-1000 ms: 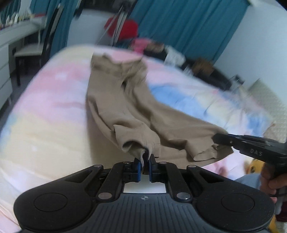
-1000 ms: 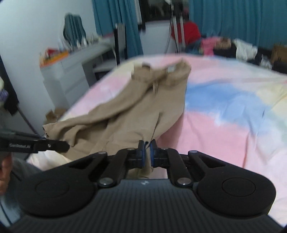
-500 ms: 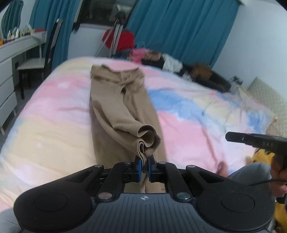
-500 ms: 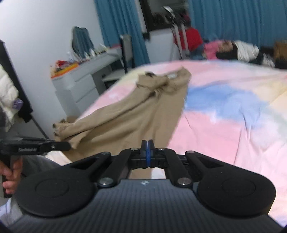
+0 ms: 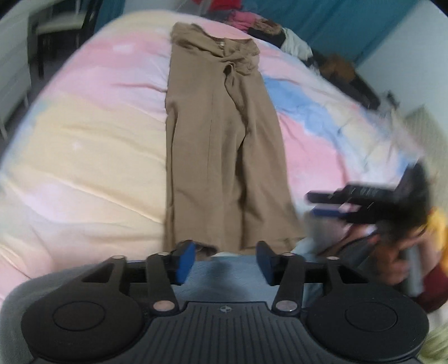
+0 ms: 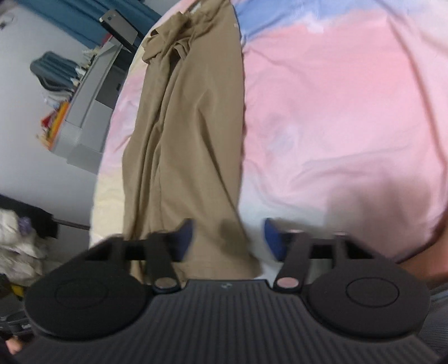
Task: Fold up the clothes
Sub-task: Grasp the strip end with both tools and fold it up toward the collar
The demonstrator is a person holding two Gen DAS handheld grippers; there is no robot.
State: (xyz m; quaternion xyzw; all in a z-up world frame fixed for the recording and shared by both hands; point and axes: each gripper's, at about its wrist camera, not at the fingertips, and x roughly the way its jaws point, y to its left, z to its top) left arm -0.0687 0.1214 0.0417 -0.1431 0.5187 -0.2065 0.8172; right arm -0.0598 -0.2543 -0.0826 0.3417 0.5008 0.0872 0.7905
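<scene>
Tan trousers (image 5: 224, 145) lie flat and lengthwise on the pastel duvet (image 5: 84, 145), one leg over the other, with the waistband at the far end. My left gripper (image 5: 224, 261) hovers at the near hem. Its jaws are opening, with the blue pads apart and no cloth pressed between them. My right gripper (image 5: 312, 203) shows blurred at the right, held in a hand. In the right wrist view the trousers (image 6: 190, 140) run away from my right gripper (image 6: 228, 236). Its jaws are opening over the hem, and the cloth lies loose below them.
A chair (image 5: 56, 25) and white drawers (image 5: 11, 70) stand left of the bed. A pile of clothes (image 5: 266, 28) lies past the far end, before teal curtains. A pillow (image 5: 425, 123) is at the right. A cluttered grey desk (image 6: 89, 92) flanks the bed.
Both grippers have dropped toward the bed and gone from shut on the trouser hems to open. The trousers, lifted and bunched before, now lie flat in one long strip.
</scene>
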